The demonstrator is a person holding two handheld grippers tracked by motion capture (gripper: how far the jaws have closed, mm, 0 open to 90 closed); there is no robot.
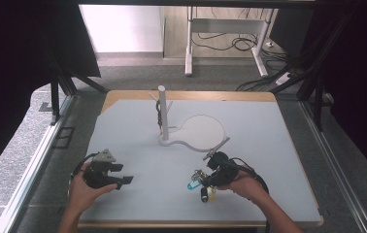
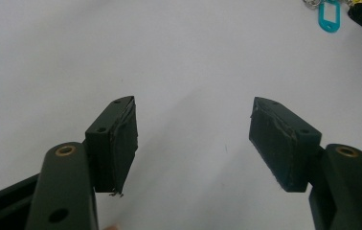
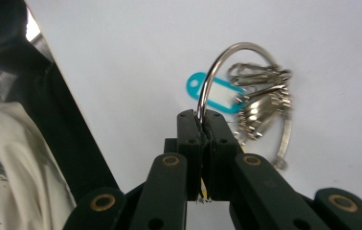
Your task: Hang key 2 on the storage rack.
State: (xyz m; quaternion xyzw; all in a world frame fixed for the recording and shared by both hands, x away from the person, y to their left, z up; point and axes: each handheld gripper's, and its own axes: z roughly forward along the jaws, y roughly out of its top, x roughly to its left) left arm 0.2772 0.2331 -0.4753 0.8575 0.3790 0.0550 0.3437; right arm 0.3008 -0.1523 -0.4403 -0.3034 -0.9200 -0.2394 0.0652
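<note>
Now, nearest first, all placed from the white stand (image 1: 163,119):
Right gripper (image 1: 209,175): jaws clamped on the key ring (image 3: 227,67), near and right of the stand.
Keys (image 3: 260,103) and blue tag (image 3: 215,93): dangling from that ring, over the table (image 1: 269,145).
Left gripper (image 2: 193,139): jaws apart, empty, near and left of the stand.
Progress: bunch gripped; likely hanging on the stand remains.

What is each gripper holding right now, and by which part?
The right gripper is shut on the key ring, pinching the metal loop itself, with keys and a blue tag hanging from it. The left gripper is open, holding nothing.
</note>
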